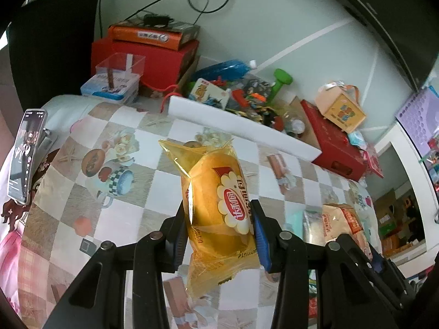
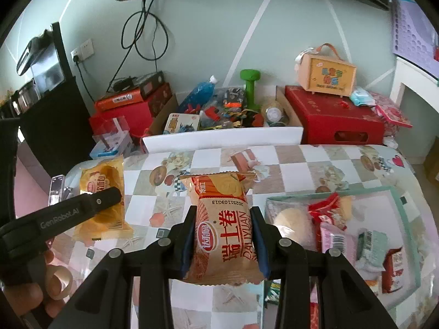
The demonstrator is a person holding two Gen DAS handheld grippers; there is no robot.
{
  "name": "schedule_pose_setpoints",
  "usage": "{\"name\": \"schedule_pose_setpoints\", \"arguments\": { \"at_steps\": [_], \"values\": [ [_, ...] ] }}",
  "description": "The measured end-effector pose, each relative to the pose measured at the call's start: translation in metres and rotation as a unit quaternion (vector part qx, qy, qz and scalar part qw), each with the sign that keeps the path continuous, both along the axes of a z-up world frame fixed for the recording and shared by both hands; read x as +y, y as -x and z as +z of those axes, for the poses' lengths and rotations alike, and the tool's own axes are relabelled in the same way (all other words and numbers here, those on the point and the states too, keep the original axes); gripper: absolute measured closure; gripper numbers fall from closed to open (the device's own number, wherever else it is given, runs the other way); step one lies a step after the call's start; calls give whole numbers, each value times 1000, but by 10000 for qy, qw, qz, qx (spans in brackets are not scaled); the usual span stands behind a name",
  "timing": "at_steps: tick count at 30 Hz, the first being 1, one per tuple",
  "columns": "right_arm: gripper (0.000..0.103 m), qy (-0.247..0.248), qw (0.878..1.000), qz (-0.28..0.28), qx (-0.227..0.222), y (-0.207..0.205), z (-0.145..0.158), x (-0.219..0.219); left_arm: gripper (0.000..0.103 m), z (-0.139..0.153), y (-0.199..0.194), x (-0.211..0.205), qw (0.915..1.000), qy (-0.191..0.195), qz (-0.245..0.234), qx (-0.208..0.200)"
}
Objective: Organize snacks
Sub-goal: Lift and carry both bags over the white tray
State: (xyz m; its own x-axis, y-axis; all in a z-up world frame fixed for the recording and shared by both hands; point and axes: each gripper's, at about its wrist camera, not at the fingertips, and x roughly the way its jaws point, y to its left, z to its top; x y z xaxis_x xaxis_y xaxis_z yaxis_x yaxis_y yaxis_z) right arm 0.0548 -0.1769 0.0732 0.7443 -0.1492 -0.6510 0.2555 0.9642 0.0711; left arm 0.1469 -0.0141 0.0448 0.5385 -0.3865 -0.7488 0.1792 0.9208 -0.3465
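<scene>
My left gripper is shut on a yellow bread packet and holds it above the checked tablecloth. The same packet and the left gripper's black finger show at the left of the right wrist view. My right gripper is shut on an orange Swiss roll packet, held upright above the cloth. A pale green tray at the right holds several wrapped snacks, among them a red packet and a pink one.
A white foam board stands along the table's far edge. Behind it are red boxes, a green dumbbell, toys and a small orange case. A phone leans at the far left. A tape roll lies near my left hand.
</scene>
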Motion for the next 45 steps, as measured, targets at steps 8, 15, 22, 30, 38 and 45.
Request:
{"name": "schedule_pose_setpoints", "arguments": {
  "at_steps": [8, 15, 22, 30, 38, 45],
  "values": [
    [63, -56, 9997, -199, -143, 29, 8, -14, 59, 10, 23, -26, 9992, -11, -375, -116],
    [63, -199, 9978, -579, -269, 46, 13, -46, 59, 21, 38, -62, 9957, -25, -878, -279],
    [63, -367, 9911, -1231, -364, 69, 15, -94, 59, 21, 55, -104, 9884, 40, -1500, -219],
    [63, -556, 9771, -2001, -462, 103, 14, -150, 59, 17, 71, -139, 9800, 95, -1977, -209],
    [63, -754, 9687, -2327, -428, 119, 4, -180, 59, -2, 68, -168, 9766, -40, -2147, -135],
    [63, -929, 9691, -2281, -160, 109, -17, -189, 59, -29, 59, -190, 9750, -100, -2217, 92]
  ]
}}
